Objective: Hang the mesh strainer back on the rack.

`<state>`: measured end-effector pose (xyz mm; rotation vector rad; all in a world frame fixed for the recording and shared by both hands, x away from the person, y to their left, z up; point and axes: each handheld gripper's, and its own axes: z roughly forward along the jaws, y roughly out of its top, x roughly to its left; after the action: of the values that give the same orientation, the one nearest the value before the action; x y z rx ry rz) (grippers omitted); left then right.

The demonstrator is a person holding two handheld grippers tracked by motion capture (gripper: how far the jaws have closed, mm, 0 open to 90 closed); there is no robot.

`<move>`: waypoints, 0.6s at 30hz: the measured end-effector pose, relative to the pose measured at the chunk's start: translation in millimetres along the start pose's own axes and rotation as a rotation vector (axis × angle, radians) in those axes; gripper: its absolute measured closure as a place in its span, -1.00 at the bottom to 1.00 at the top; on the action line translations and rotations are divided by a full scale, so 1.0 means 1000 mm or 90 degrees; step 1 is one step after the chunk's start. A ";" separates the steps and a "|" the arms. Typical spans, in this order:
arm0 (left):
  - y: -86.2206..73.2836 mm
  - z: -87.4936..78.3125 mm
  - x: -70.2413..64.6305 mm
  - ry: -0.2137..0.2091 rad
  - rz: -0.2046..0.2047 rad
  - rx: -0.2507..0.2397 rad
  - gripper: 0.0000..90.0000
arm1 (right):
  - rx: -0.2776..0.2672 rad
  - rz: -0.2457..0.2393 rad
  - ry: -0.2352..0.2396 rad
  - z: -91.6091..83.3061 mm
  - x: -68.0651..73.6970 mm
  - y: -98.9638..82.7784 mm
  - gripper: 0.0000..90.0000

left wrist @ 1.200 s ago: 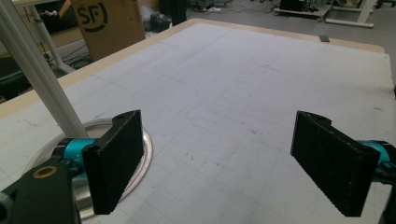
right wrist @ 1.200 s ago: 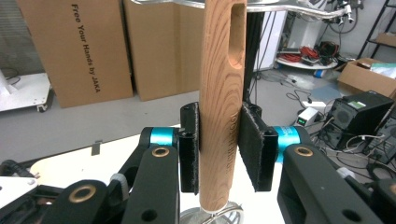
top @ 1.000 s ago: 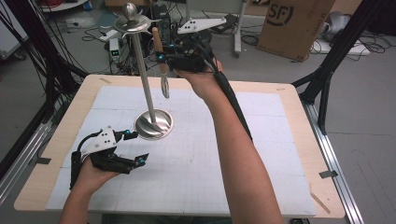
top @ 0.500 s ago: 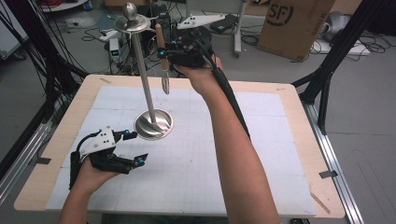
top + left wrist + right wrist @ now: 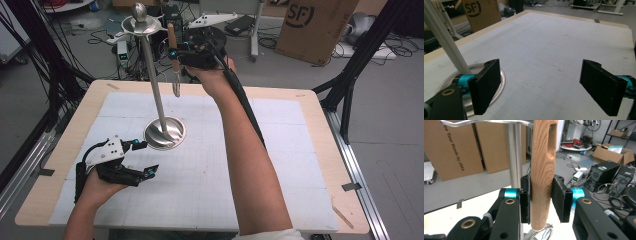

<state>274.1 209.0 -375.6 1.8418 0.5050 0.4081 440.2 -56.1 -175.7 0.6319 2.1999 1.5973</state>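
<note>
High view: the right gripper (image 5: 176,54) is raised above the far edge of the table (image 5: 320,150), level with the upper part of the stand (image 5: 155,95). Its jaws are clamped on the wooden handle (image 5: 171,37) of a utensil, which hangs upright; the metal end (image 5: 176,85) points down below the jaws. The handle top stands just beside the ring (image 5: 141,25) at the stand's head. The left gripper (image 5: 142,159) rests low over the mat (image 5: 210,165), near the stand's round base (image 5: 165,132), which lies just beyond its jaws. Those jaws stand wide apart with nothing between them.

Left gripper view: the left gripper (image 5: 541,85) shows both pads spread, bare mat (image 5: 544,50) between them. The base (image 5: 499,82) sits behind the near-side jaw, partly hidden by it; the pole (image 5: 444,40) rises beyond that jaw. A cardboard box (image 5: 480,12) stands past the table edge.

Right gripper view: the right gripper (image 5: 541,200) holds the handle (image 5: 544,170) upright, both pads pressed on its lower part. The handle's rounded end projects below the jaws; its slotted top rises above them. The pole (image 5: 515,155) stands directly behind the handle, slightly to one side; whether the two touch cannot be told. The ring (image 5: 486,122) crosses above the jaws.
</note>
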 end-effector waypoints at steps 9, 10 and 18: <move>0.000 -0.001 0.001 -0.001 0.003 -0.003 -0.61 | 0.003 0.004 -0.005 0.009 0.001 0.002 0.56; 0.000 -0.001 0.001 -0.001 0.003 -0.004 -0.61 | 0.000 0.000 -0.006 0.010 0.001 0.002 0.55; 0.000 -0.001 0.001 -0.001 0.001 -0.002 -0.61 | 0.003 0.007 -0.007 0.004 0.002 0.002 0.31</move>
<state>274.2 209.8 -375.7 1.8394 0.5019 0.4082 441.2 -51.4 -175.2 0.6534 2.1965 1.5897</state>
